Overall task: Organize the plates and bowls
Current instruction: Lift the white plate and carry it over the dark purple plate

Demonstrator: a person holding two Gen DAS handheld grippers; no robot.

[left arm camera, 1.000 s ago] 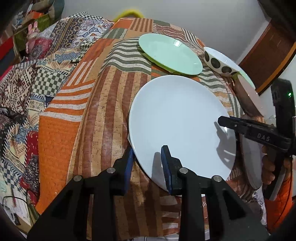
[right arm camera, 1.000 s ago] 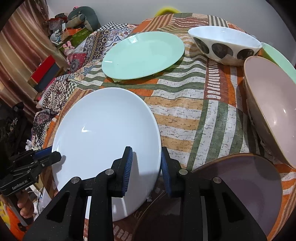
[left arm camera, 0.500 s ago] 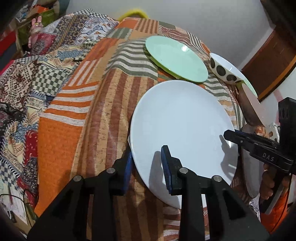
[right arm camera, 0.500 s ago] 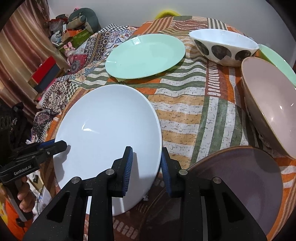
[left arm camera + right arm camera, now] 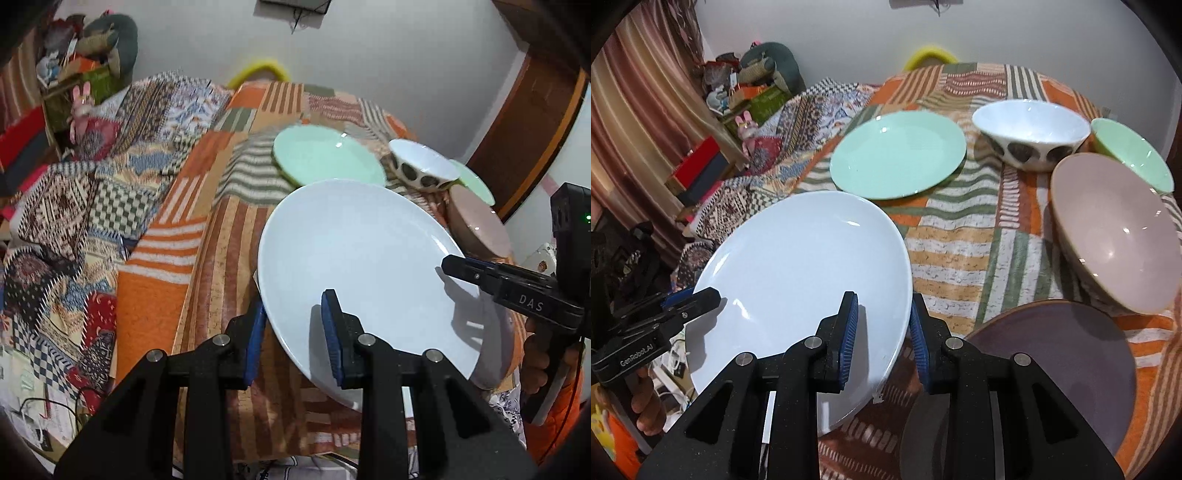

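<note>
A large white plate hangs tilted above the patchwork tablecloth, held at two opposite rims. My left gripper is shut on its near-left rim, one blue pad on top and one beneath. My right gripper is shut on the opposite rim in the same way. Further back on the cloth are a mint green plate, a white bowl with dark spots, a small green bowl and a pink bowl. A dark purple plate lies under the right gripper.
The patchwork cloth drapes over the table's left edge. Boxes, toys and a curtain crowd the left side. A yellow chair back stands behind the table, and a wooden door is at the right. A hand holds the right gripper's handle.
Both grippers have risen with the white plate, lifting it off the cloth. More of the wall and room behind the table shows now.
</note>
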